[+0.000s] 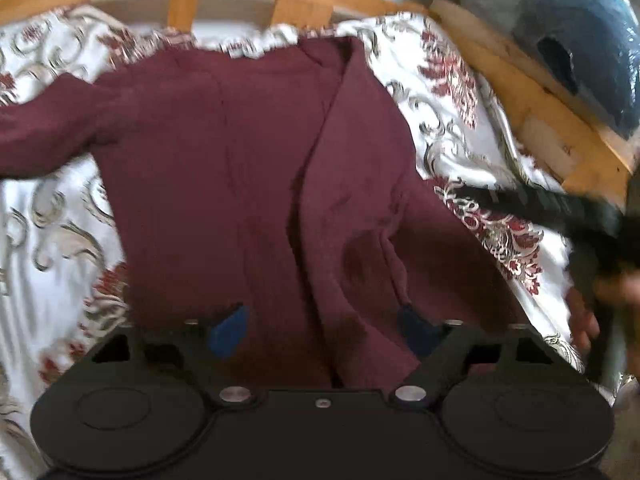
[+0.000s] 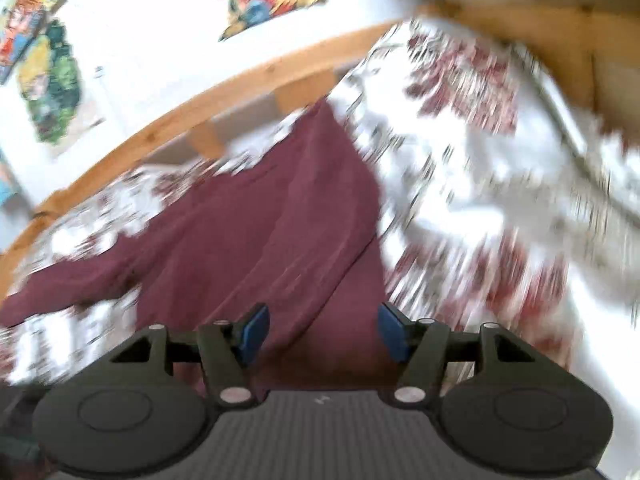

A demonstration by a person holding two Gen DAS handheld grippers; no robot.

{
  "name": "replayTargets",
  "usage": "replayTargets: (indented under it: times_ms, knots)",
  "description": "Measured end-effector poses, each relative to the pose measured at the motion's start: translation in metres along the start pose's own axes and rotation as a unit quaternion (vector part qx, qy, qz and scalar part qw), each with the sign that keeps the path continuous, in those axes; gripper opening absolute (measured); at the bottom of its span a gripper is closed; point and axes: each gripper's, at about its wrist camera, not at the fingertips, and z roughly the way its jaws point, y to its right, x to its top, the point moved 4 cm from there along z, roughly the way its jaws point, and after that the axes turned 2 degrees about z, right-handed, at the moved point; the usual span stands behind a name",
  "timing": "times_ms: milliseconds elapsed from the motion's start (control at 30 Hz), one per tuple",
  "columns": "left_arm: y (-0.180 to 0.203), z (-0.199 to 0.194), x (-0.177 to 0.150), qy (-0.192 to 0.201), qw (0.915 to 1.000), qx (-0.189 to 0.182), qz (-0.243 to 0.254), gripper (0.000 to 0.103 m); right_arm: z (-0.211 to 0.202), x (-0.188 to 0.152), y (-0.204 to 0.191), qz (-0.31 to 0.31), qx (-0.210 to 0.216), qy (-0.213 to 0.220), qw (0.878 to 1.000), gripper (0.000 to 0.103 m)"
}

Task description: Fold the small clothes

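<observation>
My right gripper (image 2: 322,334) and left gripper (image 1: 322,330) both stand spread, gripping nothing, above the maroon knit long-sleeved top (image 1: 240,168) on the floral bedspread (image 1: 460,92). One side looks folded in; next I must pinch the outstretched sleeve (image 1: 48,128) and fold it across.

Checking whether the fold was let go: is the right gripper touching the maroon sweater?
Cannot tell. In the right wrist view the right gripper stands open over the maroon sweater, nothing pinched, but blur hides any gap.
</observation>
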Motion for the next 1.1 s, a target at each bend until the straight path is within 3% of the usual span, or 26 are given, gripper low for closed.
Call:
replayTargets:
  times_ms: [167,200,233,267,333,433,500,667,767,967,1000,1067,1100]
  knots:
    - [0.000,0.021,0.005,-0.052,0.9982,-0.025,-0.019,0.027,0.050,0.029,0.017,0.010,-0.006,0.019,1.000,0.058]
    - [0.000,0.024,0.006,-0.059,0.9976,-0.028,-0.023,0.022,0.058,0.031,0.019,0.017,0.001,0.020,1.000,0.058]
    - [-0.001,0.025,0.007,-0.064,0.9970,-0.034,-0.025,0.008,0.065,0.032,0.022,0.027,0.011,0.020,0.999,0.058]
    - [-0.001,0.026,0.008,-0.070,0.9965,-0.037,-0.027,0.005,0.071,0.033,0.024,0.033,0.015,0.022,0.999,0.058]
    - [-0.001,0.026,0.010,-0.078,0.9961,-0.032,-0.025,0.004,0.082,0.035,0.027,0.037,0.021,0.023,0.999,0.054]
    - [0.001,0.018,0.017,-0.077,0.9965,-0.031,-0.014,0.003,0.097,0.038,0.029,0.041,0.022,0.021,0.999,0.016]
    - [0.002,0.011,0.023,-0.073,0.9970,-0.024,-0.004,0.003,0.097,0.039,0.032,0.041,0.023,0.032,0.998,0.010]
    - [0.000,-0.019,0.044,-0.046,0.9980,-0.014,0.040,0.003,0.082,0.049,0.042,0.046,0.014,0.075,0.996,0.010]
    - [-0.009,-0.018,0.048,-0.065,0.9963,-0.013,0.054,0.003,0.081,0.054,0.050,0.059,0.016,0.071,0.996,0.010]
    - [-0.029,0.006,0.033,-0.104,0.9943,-0.016,0.017,0.005,0.093,0.040,0.041,0.024,-0.009,0.042,0.999,0.010]
    - [-0.031,0.009,0.029,-0.107,0.9941,-0.017,0.006,0.007,0.093,0.039,0.041,0.022,-0.009,0.042,0.999,0.010]
    - [-0.035,0.015,0.023,-0.116,0.9930,-0.011,-0.016,0.022,0.093,0.038,0.040,0.017,-0.015,0.039,0.999,0.013]
    - [-0.038,0.017,0.020,-0.121,0.9923,-0.010,-0.023,0.023,0.093,0.038,0.039,0.014,-0.017,0.038,0.999,0.016]
